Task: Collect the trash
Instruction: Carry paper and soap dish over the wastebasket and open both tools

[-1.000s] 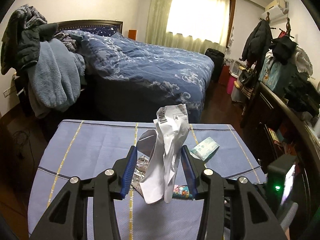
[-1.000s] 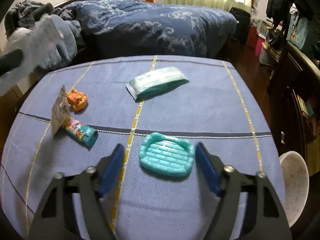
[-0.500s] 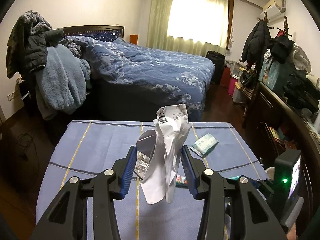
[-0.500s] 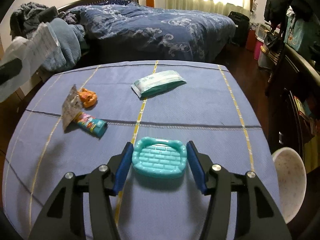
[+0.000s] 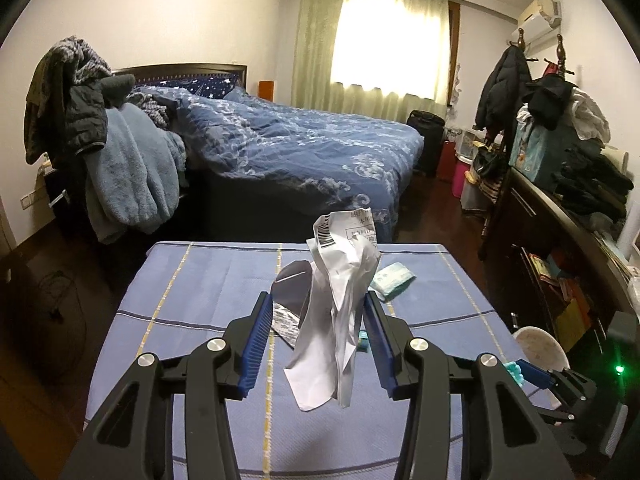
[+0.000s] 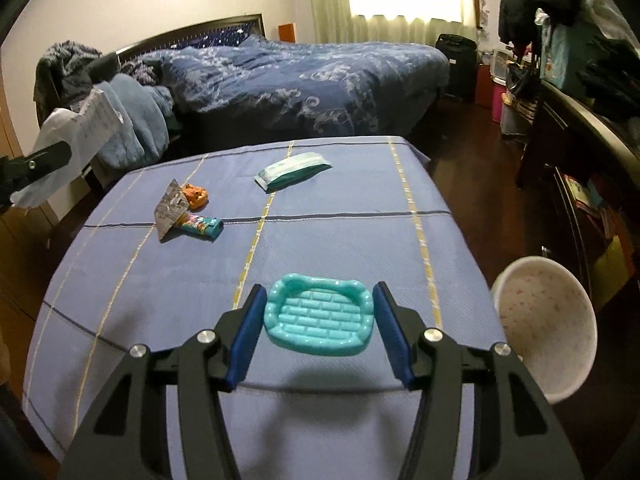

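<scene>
My left gripper (image 5: 317,300) is shut on a crumpled white mailing bag (image 5: 340,280), which hangs upright in the air above the blue-clothed table (image 5: 200,300). The same bag (image 6: 76,136) shows at the left edge of the right wrist view. My right gripper (image 6: 320,292) is shut on a teal brick-patterned soap dish (image 6: 320,320), lifted just off the table's near edge with its shadow beneath. A white trash bin (image 6: 544,320) stands on the floor just right of that gripper. A silver wrapper (image 6: 170,206) lies on the table at the left.
An orange toy (image 6: 196,196), a colourful tube (image 6: 200,226) and a teal tissue pack (image 6: 294,170) lie on the table (image 6: 340,240). A bed (image 5: 300,152) stands beyond it, a clothes-draped chair (image 5: 100,140) at the left, and a dark cluttered cabinet (image 5: 560,240) at the right.
The right gripper closed on the teal dish, lifted it off the cloth and drew back toward the near edge. The left gripper pulled back and rose with the bag.
</scene>
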A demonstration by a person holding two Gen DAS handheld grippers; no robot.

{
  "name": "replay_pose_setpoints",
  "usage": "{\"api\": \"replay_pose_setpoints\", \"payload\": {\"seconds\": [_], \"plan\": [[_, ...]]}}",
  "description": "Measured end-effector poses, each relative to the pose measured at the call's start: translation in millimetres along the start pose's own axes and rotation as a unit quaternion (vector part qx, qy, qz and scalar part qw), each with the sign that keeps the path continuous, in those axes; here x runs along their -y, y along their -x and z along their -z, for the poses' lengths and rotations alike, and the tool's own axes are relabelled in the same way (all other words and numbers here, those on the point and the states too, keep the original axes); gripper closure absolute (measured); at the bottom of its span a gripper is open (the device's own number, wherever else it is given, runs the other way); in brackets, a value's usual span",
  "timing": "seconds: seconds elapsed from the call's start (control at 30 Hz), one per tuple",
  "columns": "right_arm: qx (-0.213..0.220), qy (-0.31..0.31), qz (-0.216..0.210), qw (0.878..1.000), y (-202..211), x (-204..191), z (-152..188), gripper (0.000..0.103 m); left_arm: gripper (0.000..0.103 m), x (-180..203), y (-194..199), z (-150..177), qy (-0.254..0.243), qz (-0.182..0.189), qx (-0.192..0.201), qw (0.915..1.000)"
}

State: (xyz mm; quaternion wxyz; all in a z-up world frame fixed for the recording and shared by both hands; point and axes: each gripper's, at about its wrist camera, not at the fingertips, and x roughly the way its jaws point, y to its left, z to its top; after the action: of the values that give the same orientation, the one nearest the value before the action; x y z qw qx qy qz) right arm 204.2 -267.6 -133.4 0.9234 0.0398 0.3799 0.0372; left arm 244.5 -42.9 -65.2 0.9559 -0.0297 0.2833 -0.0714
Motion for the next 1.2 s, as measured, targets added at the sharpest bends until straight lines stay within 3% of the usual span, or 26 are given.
{"api": "replay_pose_setpoints", "payload": {"seconds": [0.33, 0.53, 0.8, 1.2], "plan": [[0.025, -0.019, 0.012, 0.999, 46.6, 30.5, 20.1, 0.047, 0.056, 50.2, 21.8, 1.2, -0.028, 0.056, 0.012, 0.9980], [0.039, -0.049, 0.043, 0.997, 64.2, 71.8, 28.6, 0.047, 0.056, 105.6, 13.2, 3.4, -0.061, 0.107, 0.001, 0.9924], [0.055, -0.097, 0.099, 0.989, 84.0, 140.2, 41.7, 0.047, 0.056, 187.2, -16.7, 14.6, -0.104, 0.175, -0.030, 0.9785], [0.048, -0.164, 0.153, 0.973, 74.5, 232.3, 62.5, 0.047, 0.056, 287.7, -65.6, 33.9, -0.163, 0.233, -0.075, 0.9559]]}}
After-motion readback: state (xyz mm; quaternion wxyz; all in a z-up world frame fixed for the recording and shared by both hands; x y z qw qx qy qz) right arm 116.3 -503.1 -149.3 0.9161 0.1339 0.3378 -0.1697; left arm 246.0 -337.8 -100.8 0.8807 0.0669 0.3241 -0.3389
